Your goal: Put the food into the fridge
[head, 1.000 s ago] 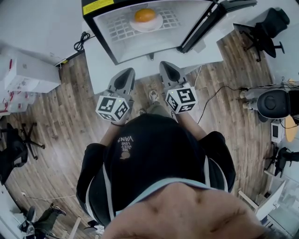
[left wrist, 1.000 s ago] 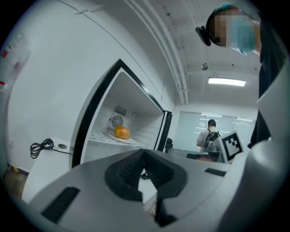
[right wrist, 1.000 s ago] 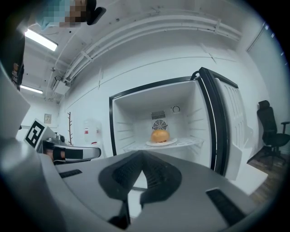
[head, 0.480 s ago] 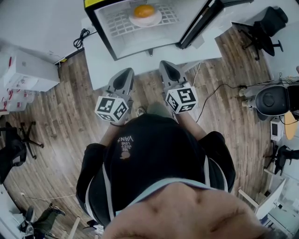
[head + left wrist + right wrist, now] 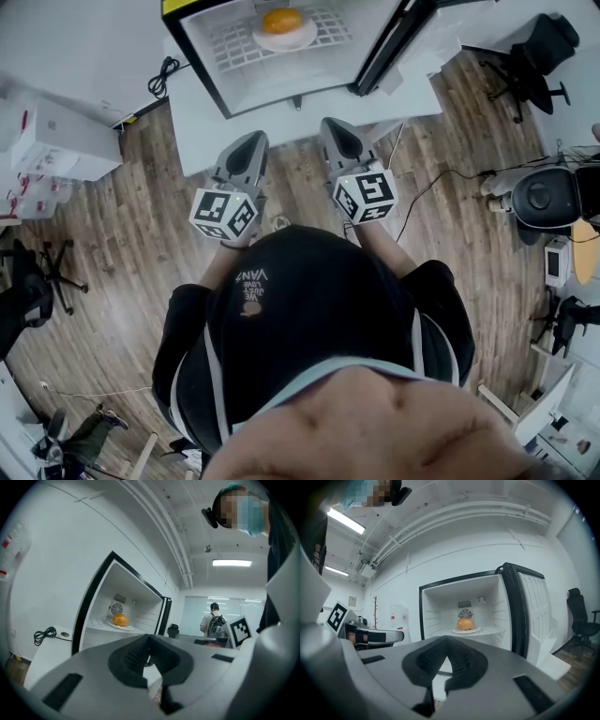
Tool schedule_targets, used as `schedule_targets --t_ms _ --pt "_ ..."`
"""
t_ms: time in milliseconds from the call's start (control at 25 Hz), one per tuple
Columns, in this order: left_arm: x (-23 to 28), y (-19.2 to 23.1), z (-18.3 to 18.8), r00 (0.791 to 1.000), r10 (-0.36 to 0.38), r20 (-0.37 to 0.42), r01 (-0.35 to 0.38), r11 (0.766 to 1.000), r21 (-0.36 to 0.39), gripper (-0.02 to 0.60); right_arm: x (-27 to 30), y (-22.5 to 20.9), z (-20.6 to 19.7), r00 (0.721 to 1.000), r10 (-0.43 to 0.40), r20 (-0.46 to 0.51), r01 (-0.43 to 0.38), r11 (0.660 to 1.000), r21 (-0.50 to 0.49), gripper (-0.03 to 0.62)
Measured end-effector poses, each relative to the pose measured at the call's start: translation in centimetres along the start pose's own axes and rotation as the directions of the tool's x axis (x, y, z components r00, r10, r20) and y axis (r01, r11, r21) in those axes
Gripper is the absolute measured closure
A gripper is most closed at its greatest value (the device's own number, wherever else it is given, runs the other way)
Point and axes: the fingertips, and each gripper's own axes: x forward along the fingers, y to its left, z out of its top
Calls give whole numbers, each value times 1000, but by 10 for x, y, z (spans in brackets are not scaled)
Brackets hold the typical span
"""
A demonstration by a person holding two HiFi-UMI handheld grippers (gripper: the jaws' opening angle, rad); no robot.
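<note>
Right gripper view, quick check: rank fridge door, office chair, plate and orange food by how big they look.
1. fridge door
2. office chair
3. plate, wider than its load but thin
4. orange food
The chair's distance is unclear, so its rank holds only for looks.

**Operator and hand-held grippers, seen from above.**
Black short-sleeved T-shirt [image 5: 309,309] with small pale lettering [image 5: 251,281] (upside down in the head view) and pale lines down both sides. The left gripper [image 5: 251,142] and right gripper [image 5: 334,127] have smooth grey shells, dark ribbed pads [image 5: 133,656], and each a white cube [image 5: 225,214] of black square markers.
</note>
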Motion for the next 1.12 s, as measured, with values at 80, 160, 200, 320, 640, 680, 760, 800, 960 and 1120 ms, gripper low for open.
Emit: schedule_targets --t_ms 80,160,200,320,640,680,760,800,960,1120 --pt "-1 -5 0 1000 6 2 -6 1000 2 565 -5 -1 1 1000 8 -1 -8 1000 -2 583" --pt "-1 -10 0 1000 14 3 -14 1000 2 565 -9 -2 2 1000 17 -1 -17 1000 -4 583" --pt "-1 -13 -1 1000 17 5 -17 1000 3 565 -12 -3 2 1000 21 0 -21 1000 -4 583" --pt "-1 -23 -3 1000 24 6 -24 1000 4 565 -20 -7 2 1000 29 -2 -29 1000 -5 583" --pt "-11 -41 -10 998 55 5 -55 998 -2 565 -43 -10 -1 999 47 -15 -47 999 -13 583" --pt "-12 -44 -11 998 58 5 -58 998 -2 565 -46 -10 -2 999 49 -17 -49 999 -14 583" --pt "-15 -49 -14 998 62 3 -62 998 -4 565 -52 -9 -3 998 52 -20 -53 998 -16 582" --pt "-16 -52 -16 998 64 2 -64 998 -5 565 -55 -9 -3 998 54 -21 -54 998 -16 583" --pt "-23 -64 -21 998 70 1 -70 998 -5 565 -68 -8 -7 998 59 -23 -59 998 -15 583" --pt "-29 -75 -25 997 78 1 -78 997 3 565 -81 -7 -8 998 65 -6 -65 998 5 583"
